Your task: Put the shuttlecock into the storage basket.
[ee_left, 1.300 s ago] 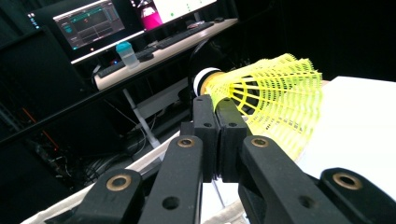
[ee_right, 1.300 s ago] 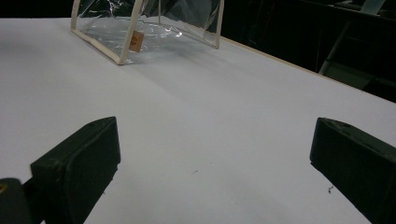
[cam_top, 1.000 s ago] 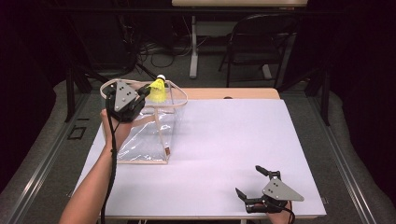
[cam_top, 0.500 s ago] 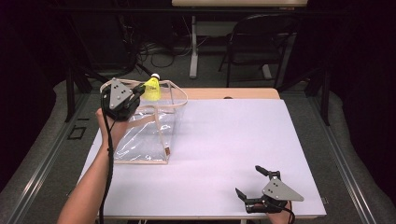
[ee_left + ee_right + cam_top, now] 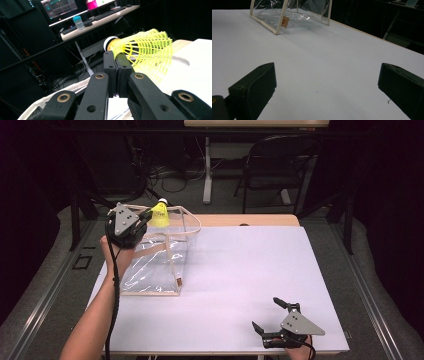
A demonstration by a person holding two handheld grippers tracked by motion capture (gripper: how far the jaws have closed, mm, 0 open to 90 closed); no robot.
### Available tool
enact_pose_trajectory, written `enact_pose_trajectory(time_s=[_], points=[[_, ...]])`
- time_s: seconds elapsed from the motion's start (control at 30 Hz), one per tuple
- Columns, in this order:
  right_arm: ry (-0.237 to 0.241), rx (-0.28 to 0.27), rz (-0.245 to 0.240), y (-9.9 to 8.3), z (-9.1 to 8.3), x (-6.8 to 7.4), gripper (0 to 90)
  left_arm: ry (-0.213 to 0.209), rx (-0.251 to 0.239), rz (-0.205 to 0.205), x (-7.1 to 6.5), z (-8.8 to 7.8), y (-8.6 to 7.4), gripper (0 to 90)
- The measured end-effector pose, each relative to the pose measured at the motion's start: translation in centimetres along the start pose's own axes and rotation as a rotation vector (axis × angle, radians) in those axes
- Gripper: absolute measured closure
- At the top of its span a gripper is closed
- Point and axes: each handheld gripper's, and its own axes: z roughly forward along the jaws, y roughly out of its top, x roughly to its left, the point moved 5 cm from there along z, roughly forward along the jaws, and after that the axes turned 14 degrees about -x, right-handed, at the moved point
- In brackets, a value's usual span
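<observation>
A yellow shuttlecock (image 5: 160, 215) with a white cork hangs over the open top of a clear plastic bag (image 5: 155, 260) with cream trim. My left gripper (image 5: 147, 216) is shut on the edge of its skirt. In the left gripper view the two jaws (image 5: 116, 56) are pressed together, and the shuttlecock (image 5: 147, 52) sticks out to the right of the tips. My right gripper (image 5: 265, 314) rests at the table's near right corner, open, with nothing between its jaws (image 5: 324, 85). The right gripper view also takes in the bag (image 5: 294, 12), farther off on the white table.
The white table top (image 5: 250, 265) stretches between the bag and the right gripper, with a wooden strip (image 5: 250, 220) along its far edge. A black chair (image 5: 280, 165) and a desk leg (image 5: 207, 170) stand beyond it. The table is ringed by dark floor.
My left gripper has shifted slightly to the left with the shuttlecock, still above the bag's top. The right gripper has not moved.
</observation>
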Motion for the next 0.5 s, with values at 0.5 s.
enact_pose_trajectory(time_s=[0.5], points=[[-0.003,0.005,0.0,-0.08,0.12,-0.01,1.3,0.002,0.024,-0.01,0.51,0.26,-0.94,89.0]])
